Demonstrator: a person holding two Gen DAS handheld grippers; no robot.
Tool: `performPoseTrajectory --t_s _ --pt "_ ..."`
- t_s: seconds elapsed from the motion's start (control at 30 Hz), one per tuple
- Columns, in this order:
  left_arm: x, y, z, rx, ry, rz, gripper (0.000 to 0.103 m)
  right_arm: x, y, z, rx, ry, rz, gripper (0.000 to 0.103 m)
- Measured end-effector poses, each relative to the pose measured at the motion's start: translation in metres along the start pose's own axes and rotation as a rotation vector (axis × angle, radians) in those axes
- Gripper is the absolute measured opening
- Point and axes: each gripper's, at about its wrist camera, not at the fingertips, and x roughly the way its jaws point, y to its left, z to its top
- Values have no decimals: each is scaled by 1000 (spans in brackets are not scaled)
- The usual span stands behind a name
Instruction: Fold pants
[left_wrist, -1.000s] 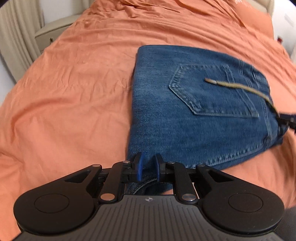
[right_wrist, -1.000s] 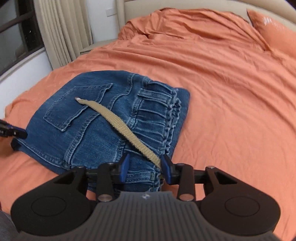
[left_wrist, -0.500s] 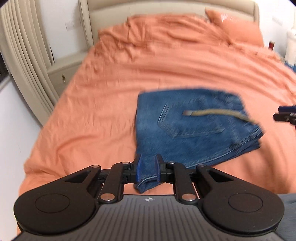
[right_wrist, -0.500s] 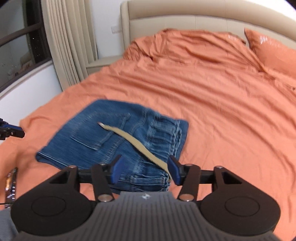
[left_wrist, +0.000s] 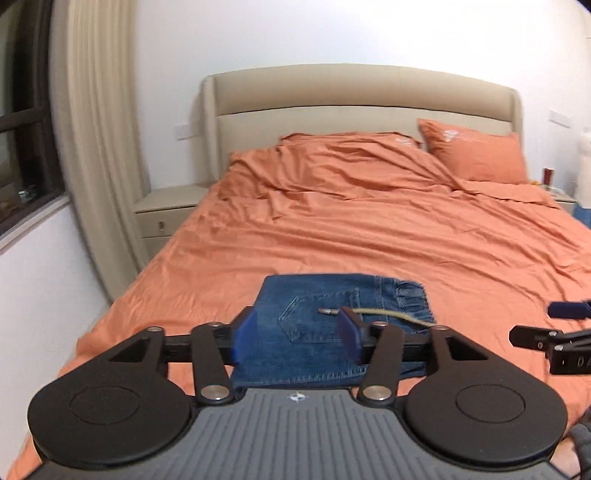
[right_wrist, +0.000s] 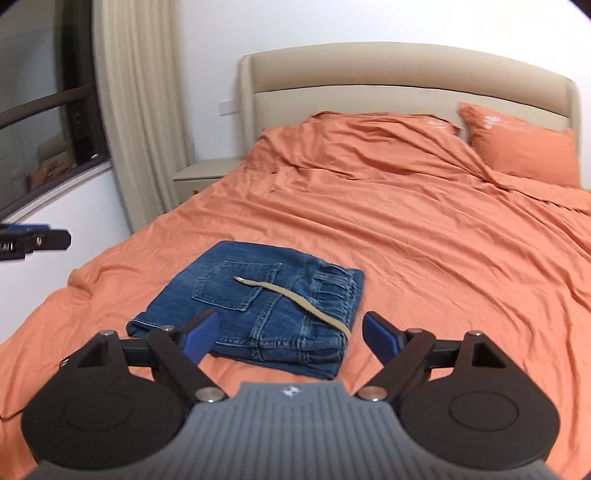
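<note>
1. Nearest the lens, the left gripper (left_wrist: 295, 338) hangs above the foot of the bed with its blue pads spread apart and nothing between them.
2. The right gripper (right_wrist: 290, 338) hovers alongside, its jaws parted wider, likewise empty.
3. Just beyond both tools, the folded jeans (right_wrist: 255, 308) lie flat on the orange bedspread (right_wrist: 424, 258), near the bed's foot and toward its window side, back pocket up.
4. A tan drawstring (right_wrist: 295, 299) trails across the pocket to the waistband edge.
5. Further back, the bedspread rumples toward an orange pillow (left_wrist: 476, 157) propped against the beige headboard (left_wrist: 362, 92).
6. A nightstand (left_wrist: 166, 214) and cream curtain (left_wrist: 99, 147) flank the bed by the window.
</note>
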Motion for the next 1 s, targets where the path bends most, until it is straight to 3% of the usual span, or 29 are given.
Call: performPoseTrajectory --t_s 0.07,0.17,0.33,0.53,1.0 --pt "2 -11 -13 -22 3 28 74 -3 6 -12 35 1 -10 81" --pt "7 -22 -34 -70 34 36 79 3 15 -30 84 20 -15 81" --pt "30 -32 -60 -85 120 64 79 19 30 -52 109 19 -57 81" --pt "51 -33 -78 -117 178 84 79 42 38 -65 156 24 -50 81" --pt "77 -31 -92 -130 254 122 79 84 46 -76 133 137 -123 81"
